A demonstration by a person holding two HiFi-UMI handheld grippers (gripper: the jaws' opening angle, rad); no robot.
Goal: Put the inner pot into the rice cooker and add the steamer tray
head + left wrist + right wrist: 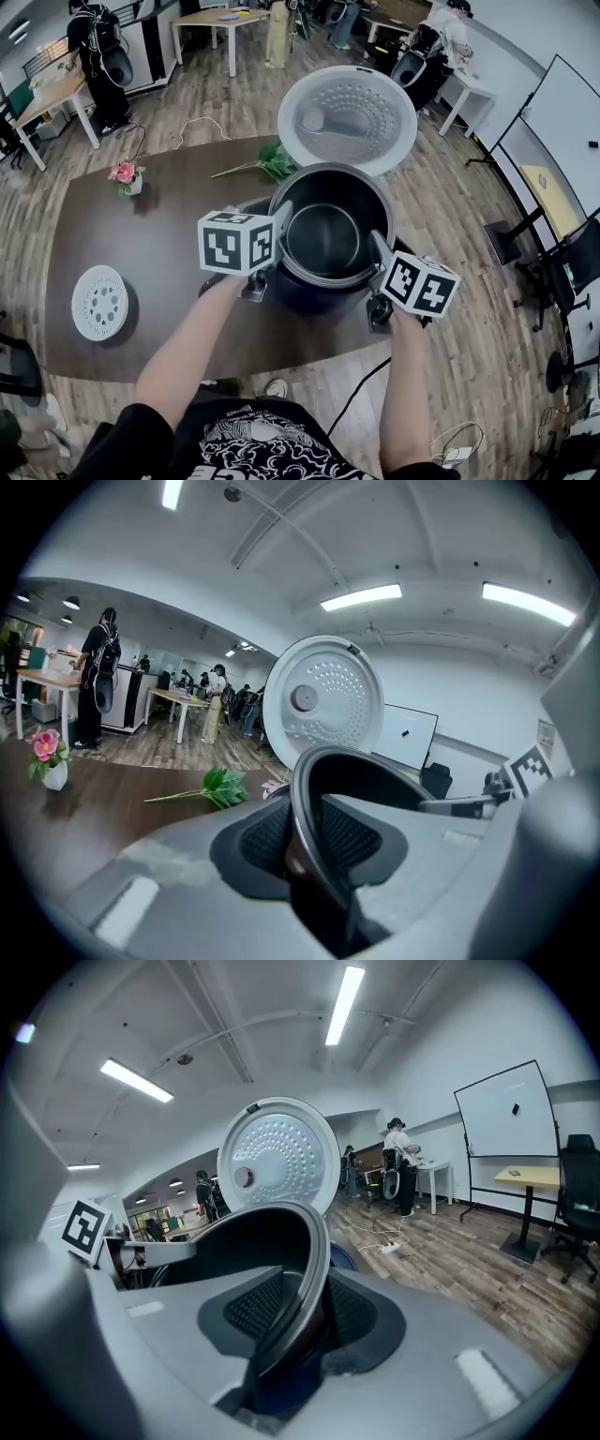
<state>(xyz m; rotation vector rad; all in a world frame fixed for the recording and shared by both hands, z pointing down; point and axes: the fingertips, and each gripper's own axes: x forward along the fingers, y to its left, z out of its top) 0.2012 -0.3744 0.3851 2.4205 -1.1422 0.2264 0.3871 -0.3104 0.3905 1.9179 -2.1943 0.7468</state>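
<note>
Both grippers are on the inner pot (323, 239), right over the rice cooker (314, 292)! The left gripper (281, 217) is clamped on the pot's rim at the cooker's left side, its ribbed pads (267, 841) pinching the thin edge. The right gripper (378, 246) bites the rim at the cooker's right side. The pot sits in the cooker's mouth; fully seated or not, I can't tell. The cooker's white lid (347, 117) stands open behind it. The steamer tray (99, 302) lies flat on the table (169, 234), well off to the cooker's left. A pink flower (126, 174) stands behind it, and a leafy sprig (267, 164) lies just beside the lid.
</note>
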